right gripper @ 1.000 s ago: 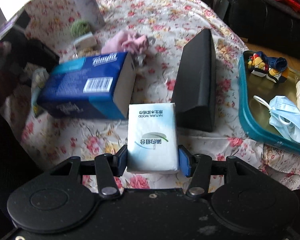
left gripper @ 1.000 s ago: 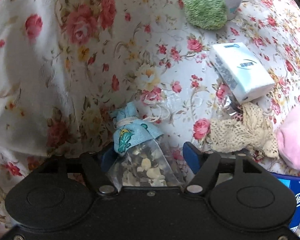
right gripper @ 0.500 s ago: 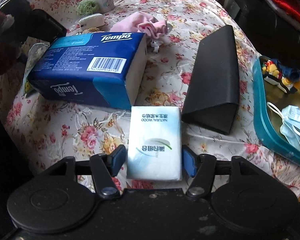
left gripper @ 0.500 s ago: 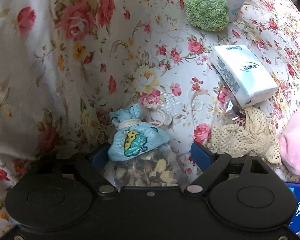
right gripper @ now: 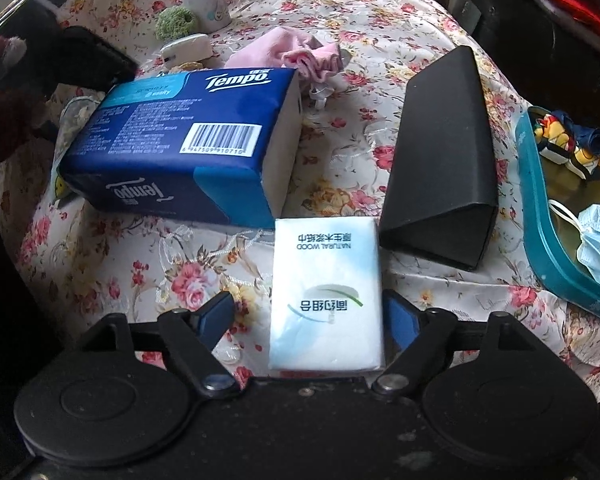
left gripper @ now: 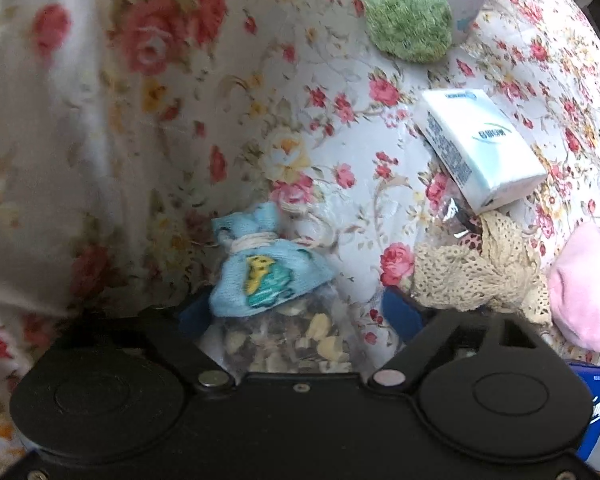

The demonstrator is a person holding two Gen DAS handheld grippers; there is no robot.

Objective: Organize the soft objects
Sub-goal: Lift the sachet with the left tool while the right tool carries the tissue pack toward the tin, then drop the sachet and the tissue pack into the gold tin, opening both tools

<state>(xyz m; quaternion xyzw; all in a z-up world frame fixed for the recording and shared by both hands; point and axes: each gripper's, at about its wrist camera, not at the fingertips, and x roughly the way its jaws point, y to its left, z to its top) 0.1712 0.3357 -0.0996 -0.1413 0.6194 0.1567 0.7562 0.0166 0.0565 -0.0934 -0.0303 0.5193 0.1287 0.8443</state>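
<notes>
On the far left of the floral cloth point(left gripper: 100, 128), the left gripper point(left gripper: 300, 314) points steeply down over a sachet point(left gripper: 268, 276), a small blue cloth bag tied at the neck, with dried bits showing through a clear lower part. The sachet lies between the blue pads; the jaws are closing, but the right pad stands clear of it and the left one looks only just beside it, so it is not gripped yet. Right of it lie a lace piece point(left gripper: 472, 272), a small tissue pack point(left gripper: 480, 152) partly on top of that, a green pom-pom point(left gripper: 408, 20) farther off, and a pink cloth point(left gripper: 580, 288) at the right edge.

Farther right, a big blue Tempo pack point(right gripper: 188, 144) lies on the cloth. Just near-right of it the right gripper point(right gripper: 308, 318) straddles a white tissue pack point(right gripper: 326, 296). Its jaws are opening, with a plain gap at the left pad: the pack is let go and rests on the cloth. A black case point(right gripper: 444, 160) lies right of it, then a teal tray point(right gripper: 540, 208) holding a mask point(right gripper: 596, 240) and a small toy point(right gripper: 572, 140).

By my reading little is done: only two things are in the tray, and the tissue packs, sachet, lace, pom-pom and pink cloth remain loose.
</notes>
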